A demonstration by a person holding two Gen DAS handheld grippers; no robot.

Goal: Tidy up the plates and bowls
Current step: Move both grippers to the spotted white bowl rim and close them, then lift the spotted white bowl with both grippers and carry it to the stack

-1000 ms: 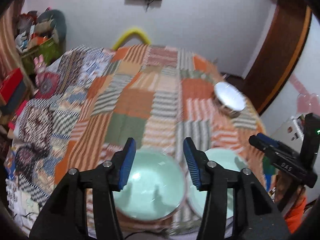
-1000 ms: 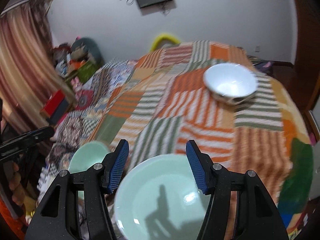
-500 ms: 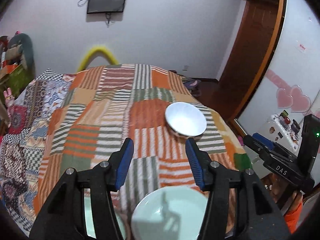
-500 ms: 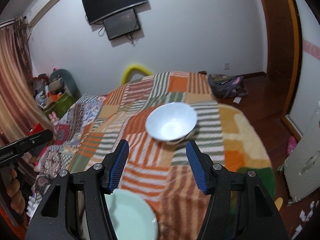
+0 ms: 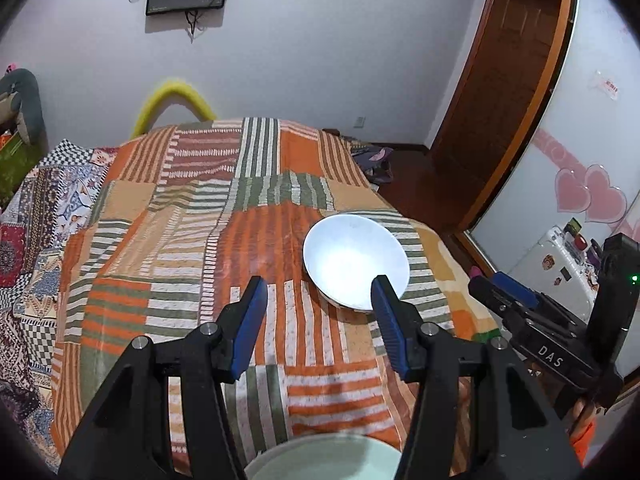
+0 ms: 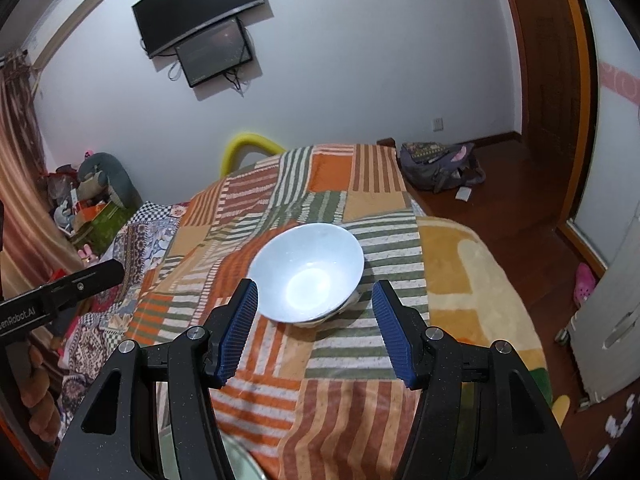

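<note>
A white bowl point(image 5: 356, 264) sits tilted on the striped patchwork blanket point(image 5: 200, 240), toward its right edge; it also shows in the right wrist view point(image 6: 308, 276). My left gripper point(image 5: 318, 300) is open and empty, held above the blanket just short of the bowl. My right gripper point(image 6: 316, 304) is open and empty, with the bowl just beyond its fingertips. A pale green plate point(image 5: 324, 458) shows at the bottom edge under the left gripper. The right gripper also shows in the left wrist view point(image 5: 532, 320).
The bed's right edge drops to a wooden floor point(image 6: 520, 208) with a backpack point(image 6: 440, 164) on it. A white fridge point(image 5: 560, 256) stands at the right. Clutter and toys point(image 6: 92, 196) pile at the left. A yellow foam arch point(image 5: 172, 100) stands behind the bed.
Both grippers have lifted and moved forward from above the pale green dishes toward the white bowl, which now looks much closer. Both stay open.
</note>
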